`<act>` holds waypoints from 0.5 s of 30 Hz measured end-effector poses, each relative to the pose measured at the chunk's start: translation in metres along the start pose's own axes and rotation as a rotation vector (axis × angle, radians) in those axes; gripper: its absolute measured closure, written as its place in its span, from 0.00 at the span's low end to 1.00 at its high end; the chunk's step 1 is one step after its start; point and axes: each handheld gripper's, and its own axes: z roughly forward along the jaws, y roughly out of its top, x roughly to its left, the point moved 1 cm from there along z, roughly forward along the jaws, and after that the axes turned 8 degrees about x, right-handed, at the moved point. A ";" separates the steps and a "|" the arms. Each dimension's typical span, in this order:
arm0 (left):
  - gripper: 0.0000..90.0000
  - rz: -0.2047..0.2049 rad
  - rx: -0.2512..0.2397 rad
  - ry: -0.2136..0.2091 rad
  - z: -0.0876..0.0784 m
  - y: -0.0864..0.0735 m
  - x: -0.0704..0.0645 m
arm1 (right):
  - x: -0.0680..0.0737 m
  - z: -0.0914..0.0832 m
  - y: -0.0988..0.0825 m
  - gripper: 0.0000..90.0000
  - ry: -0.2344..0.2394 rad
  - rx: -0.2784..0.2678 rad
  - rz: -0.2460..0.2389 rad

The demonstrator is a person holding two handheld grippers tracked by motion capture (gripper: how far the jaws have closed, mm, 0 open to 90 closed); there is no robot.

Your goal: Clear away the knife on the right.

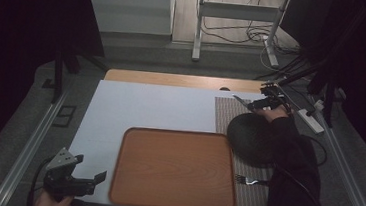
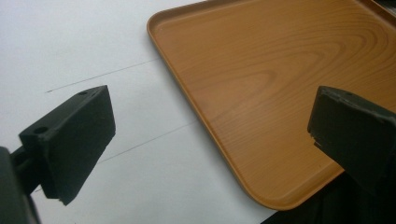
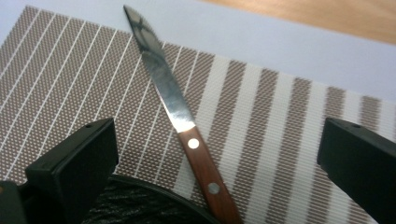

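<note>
The right gripper point(image 3: 219, 154) hangs wide open over a wooden-handled steel knife point(image 3: 180, 116) on the striped woven placemat point(image 3: 280, 121); the left gripper point(image 1: 87, 175) gapes beside the orange-brown wooden tray point(image 1: 175, 167).

Through the right gripper's point(image 3: 219, 154) camera I saw its jaws spread wide, nothing between them. A knife point(image 3: 177, 116) lay on the striped mat point(image 3: 280, 121), steel blade pointing away, wooden handle with two rivets nearest me. A black plate point(image 3: 140, 205) edged in below, its rim beside the handle.
</note>
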 end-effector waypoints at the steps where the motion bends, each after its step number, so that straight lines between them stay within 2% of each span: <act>1: 0.02 -0.001 0.000 0.000 0.000 0.000 0.000 | 0.000 0.002 0.000 0.00 -0.004 0.005 0.002; 7: 0.02 0.000 0.000 0.002 0.000 0.000 0.000 | -0.005 0.013 -0.002 0.02 -0.011 0.034 0.002; 15: 0.02 0.000 0.001 0.002 0.000 0.000 0.000 | -0.014 0.016 -0.007 0.24 -0.008 0.035 -0.013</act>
